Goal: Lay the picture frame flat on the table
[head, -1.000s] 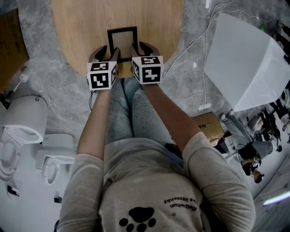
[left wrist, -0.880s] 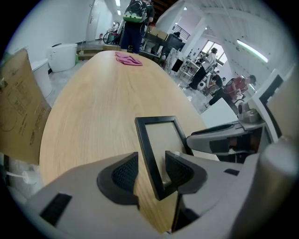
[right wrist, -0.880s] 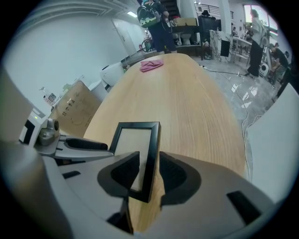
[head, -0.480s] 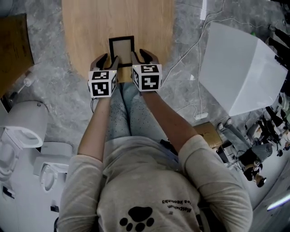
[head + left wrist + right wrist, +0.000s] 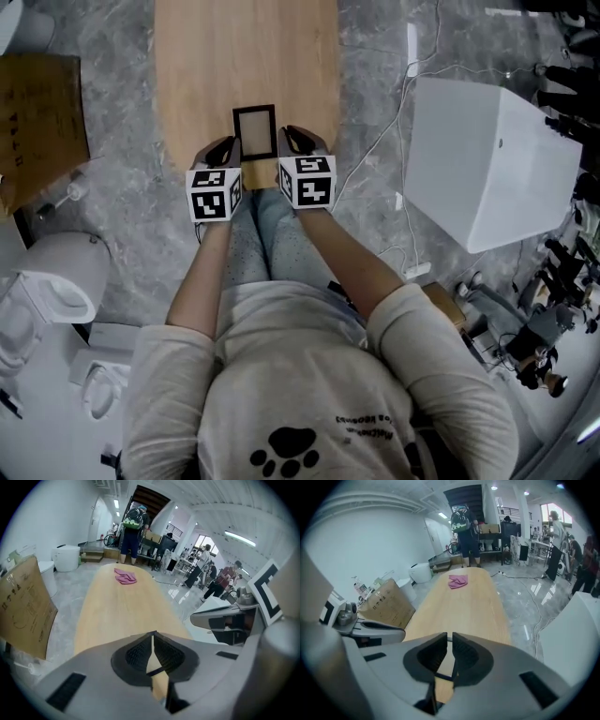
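Head view is showing two tongs hovering nearest: the left tongs (image 5: 223,148) and the right tongs (image 5: 300,141). Both have just been closing and are now standing all but shut on nothing. At their twelve o'clock, one picture frame (image 5: 254,132) is lying seemingly flat on the one counter (image 5: 244,56), so the laying appears done. Farther toward twelve, one pink cloth (image 5: 125,577) is resting.

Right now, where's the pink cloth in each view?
Head view: absent; the wooden table runs off the top.
Left gripper view: pink cloth at the table's far end, upper left of centre.
Right gripper view: pink cloth at the far end, above centre.
Shared landmark: cardboard box left of the table.
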The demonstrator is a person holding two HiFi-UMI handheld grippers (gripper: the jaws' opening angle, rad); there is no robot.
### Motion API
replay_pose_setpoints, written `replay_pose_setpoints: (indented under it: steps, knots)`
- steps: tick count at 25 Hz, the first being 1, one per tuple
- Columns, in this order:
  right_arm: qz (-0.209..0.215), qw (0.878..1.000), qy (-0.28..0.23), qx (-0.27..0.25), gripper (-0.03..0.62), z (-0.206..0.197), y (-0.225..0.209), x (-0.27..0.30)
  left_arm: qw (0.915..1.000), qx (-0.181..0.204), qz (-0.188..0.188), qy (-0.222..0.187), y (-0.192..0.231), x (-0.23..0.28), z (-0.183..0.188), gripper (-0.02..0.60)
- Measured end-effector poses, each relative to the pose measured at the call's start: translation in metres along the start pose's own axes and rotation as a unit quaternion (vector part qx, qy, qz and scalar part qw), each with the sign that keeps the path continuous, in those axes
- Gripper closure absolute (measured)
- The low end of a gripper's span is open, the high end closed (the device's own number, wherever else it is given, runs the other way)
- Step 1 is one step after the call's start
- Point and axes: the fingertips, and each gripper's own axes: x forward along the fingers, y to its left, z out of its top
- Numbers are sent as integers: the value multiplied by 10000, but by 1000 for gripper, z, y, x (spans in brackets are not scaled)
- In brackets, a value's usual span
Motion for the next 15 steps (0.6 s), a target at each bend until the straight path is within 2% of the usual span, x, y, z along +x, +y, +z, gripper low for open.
replay_pose_setpoints:
  steps: [4,8,15]
  knots:
    - [187,9996,-211,3,576,21,6,-31,9996,83,38,-264,-16,-27,19,570]
    - [399,9984,-392,68,583,40,16,-64,9975,344,66,-617,-30,-55,46,572]
    - [618,9935,-951,109,583,78,34,-114,9895,511,68,-1348,-45,-105,95,574]
